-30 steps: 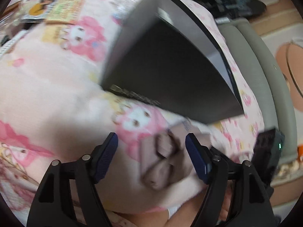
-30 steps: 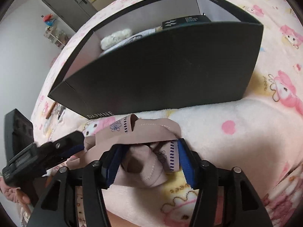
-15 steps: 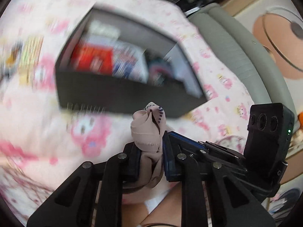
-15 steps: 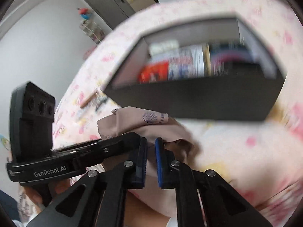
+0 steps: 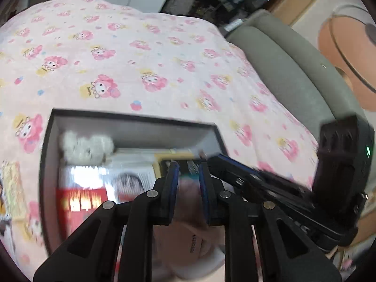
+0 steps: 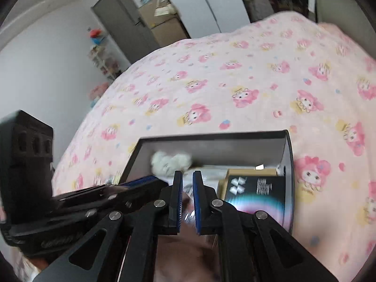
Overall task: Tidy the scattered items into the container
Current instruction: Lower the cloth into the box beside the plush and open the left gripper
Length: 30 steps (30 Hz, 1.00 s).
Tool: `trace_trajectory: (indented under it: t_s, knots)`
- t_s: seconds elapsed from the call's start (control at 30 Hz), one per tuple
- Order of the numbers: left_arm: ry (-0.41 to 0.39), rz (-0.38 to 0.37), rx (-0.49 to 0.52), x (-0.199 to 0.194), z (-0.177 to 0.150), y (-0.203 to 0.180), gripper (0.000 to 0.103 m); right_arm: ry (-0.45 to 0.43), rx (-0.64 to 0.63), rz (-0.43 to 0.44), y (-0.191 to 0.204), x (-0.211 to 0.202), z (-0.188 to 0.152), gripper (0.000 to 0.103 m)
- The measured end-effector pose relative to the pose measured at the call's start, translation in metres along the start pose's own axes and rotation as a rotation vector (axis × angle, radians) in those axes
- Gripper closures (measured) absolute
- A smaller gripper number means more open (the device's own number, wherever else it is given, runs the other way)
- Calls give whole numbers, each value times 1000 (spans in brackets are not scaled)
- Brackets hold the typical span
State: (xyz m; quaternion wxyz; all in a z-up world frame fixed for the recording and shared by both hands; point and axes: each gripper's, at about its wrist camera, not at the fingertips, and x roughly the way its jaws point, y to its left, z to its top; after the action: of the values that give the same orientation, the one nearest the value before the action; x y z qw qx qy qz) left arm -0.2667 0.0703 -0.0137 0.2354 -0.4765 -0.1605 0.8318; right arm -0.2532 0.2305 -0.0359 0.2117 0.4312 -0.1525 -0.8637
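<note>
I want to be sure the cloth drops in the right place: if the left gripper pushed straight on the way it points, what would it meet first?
Probably the things lying inside the black box, near the yellow-edged package just past the left gripper; blur leaves depth uncertain.

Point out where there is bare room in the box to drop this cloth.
The box floor is mostly covered. Fluffy toy fills the far left corner, dark carton the right, packets the left. The only bare strip runs along the far wall, between toy and right wall.

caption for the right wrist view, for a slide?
Right gripper and left gripper, both clamped on a beige cloth, over an open black box on a pink blanket.
</note>
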Motion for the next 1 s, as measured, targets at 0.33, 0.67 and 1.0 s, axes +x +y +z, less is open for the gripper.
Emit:
trace_trajectory:
  t_s: [0.33,0.67,1.0]
  knots:
    - [259,82,-8,50,-19,31,55,146,-7,-95,-35,22,-7,92]
    - [362,126,-28,80,-55,21,100,185,-2,-171,-36,11,-26,74]
    - [129,271,-117,49,17,49,84,140,0,-169,-37,15,-3,74]
